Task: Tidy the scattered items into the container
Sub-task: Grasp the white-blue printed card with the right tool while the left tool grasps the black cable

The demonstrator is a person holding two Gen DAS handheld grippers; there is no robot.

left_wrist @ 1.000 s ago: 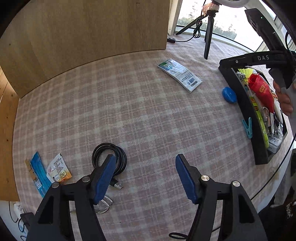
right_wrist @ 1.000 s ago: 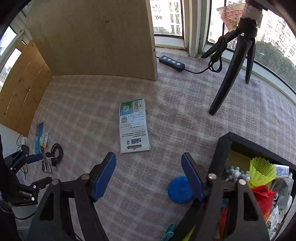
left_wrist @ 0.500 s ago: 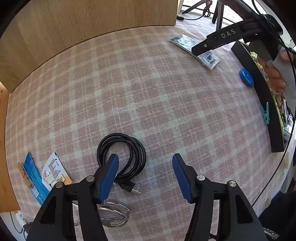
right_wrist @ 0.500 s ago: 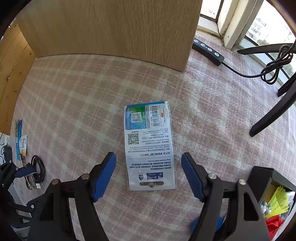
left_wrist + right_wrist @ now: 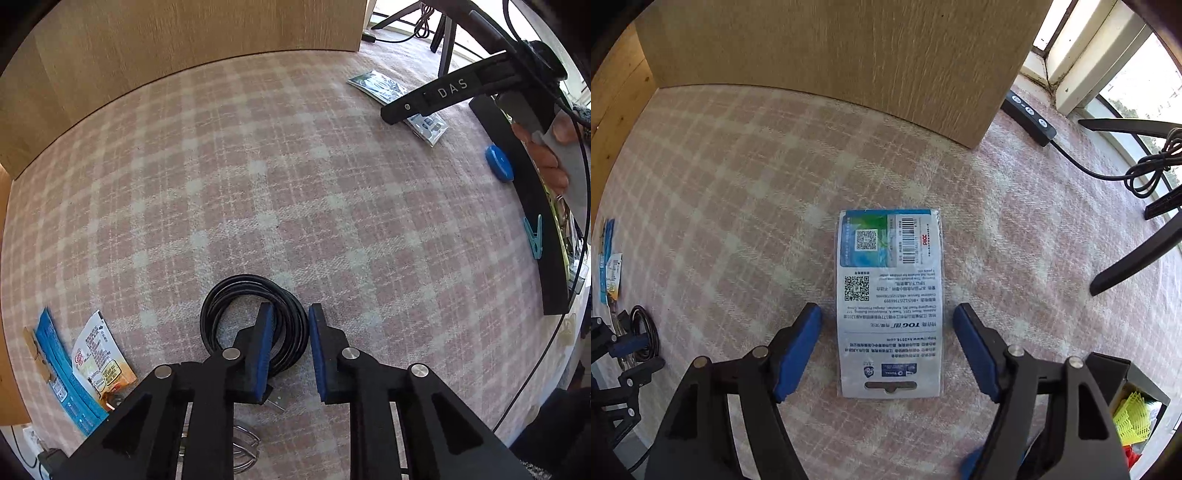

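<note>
Though well short of finished, progress: some goods already inside black container (image 5: 524,206), e.g. yellow mesh piece (image 5: 1132,417); other contents too hidden to list.
Left to do: everything loose on counter (image 5: 258,166); nothing lifted yet.
Left tool (image 5: 290,314): just narrowed; pinching right side of cable coil (image 5: 251,283), one pad inside the loop, one outside; coil flat on counter, well apart from container.
Right tool (image 5: 886,310): spread wide, just narrowed slightly; straddling printed packet (image 5: 890,295), pads clear of both edges; packet flat on counter, near container corner.
Count, loose: cable coil 1; printed packet 1; sachets 2, i.e. blue sachet (image 5: 61,376) and white-orange sachet (image 5: 99,358); blue disc (image 5: 499,162) 1, just beside container wall; wire-loop metal object (image 5: 240,446) 1, partly hidden under left tool.
Count, uncertain: teal peg (image 5: 533,236) 1, at container wall; clipped on or lying beside, cannot tell.
Count, fixed: container 1; tools 2.
</note>
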